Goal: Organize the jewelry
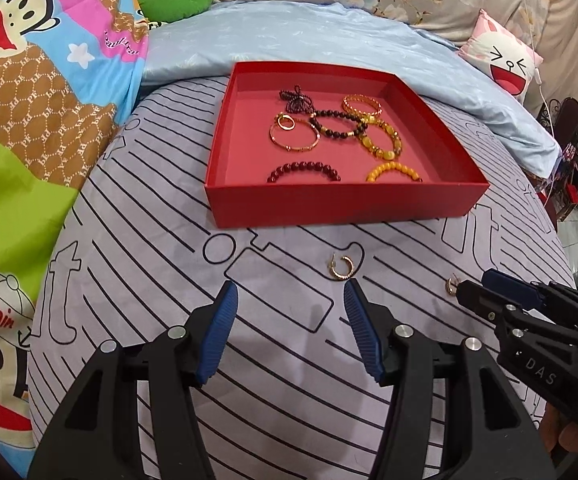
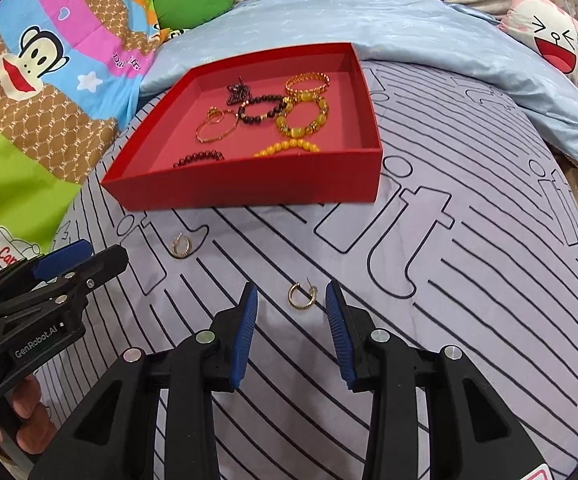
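Nearest, the right gripper (image 2: 291,300) is seen with jaws released on either side of a small gold hoop earring (image 2: 300,297) lying on the lilac striped bedsheet (image 2: 469,280). The left gripper (image 1: 291,294), also released, is held just short of a second gold hoop earring (image 1: 341,269). Both hoops are judged light, stiff and slippery, best pinched across the ring. "GenRobot.AI" and "DAS" are read on the grippers. Farther off, beaded bracelets are held in the shallow red cardboard box (image 1: 329,204).
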Action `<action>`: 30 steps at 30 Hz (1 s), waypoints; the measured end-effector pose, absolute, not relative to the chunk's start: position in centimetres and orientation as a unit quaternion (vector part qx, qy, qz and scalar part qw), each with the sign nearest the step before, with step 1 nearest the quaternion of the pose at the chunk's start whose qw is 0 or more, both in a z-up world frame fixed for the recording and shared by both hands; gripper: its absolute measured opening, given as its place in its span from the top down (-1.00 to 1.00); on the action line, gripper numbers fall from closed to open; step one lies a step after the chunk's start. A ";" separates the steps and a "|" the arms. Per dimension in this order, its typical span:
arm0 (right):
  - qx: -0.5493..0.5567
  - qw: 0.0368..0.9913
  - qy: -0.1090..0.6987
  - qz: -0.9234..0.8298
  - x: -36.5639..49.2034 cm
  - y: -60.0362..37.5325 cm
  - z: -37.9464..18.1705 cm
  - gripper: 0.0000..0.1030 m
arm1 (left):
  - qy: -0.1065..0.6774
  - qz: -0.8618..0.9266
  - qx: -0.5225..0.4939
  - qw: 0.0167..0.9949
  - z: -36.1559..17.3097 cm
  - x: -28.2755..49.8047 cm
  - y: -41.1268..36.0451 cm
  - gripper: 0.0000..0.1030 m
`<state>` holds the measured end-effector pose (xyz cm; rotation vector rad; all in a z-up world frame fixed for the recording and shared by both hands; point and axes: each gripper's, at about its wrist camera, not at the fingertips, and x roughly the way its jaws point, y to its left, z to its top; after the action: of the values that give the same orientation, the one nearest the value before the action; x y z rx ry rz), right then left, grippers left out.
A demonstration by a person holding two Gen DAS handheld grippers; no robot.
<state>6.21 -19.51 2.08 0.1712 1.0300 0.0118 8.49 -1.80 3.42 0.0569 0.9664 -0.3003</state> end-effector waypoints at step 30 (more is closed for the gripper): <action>0.046 0.870 0.491 -0.010 7.4 -18.7 0.0 0.69 | 0.491 -0.140 0.024 0.860 1.3 9.0 -2.3 -0.03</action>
<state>7.37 -18.70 0.01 0.0966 1.0266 -0.0215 9.03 -2.34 1.35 0.0514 1.0302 -0.2944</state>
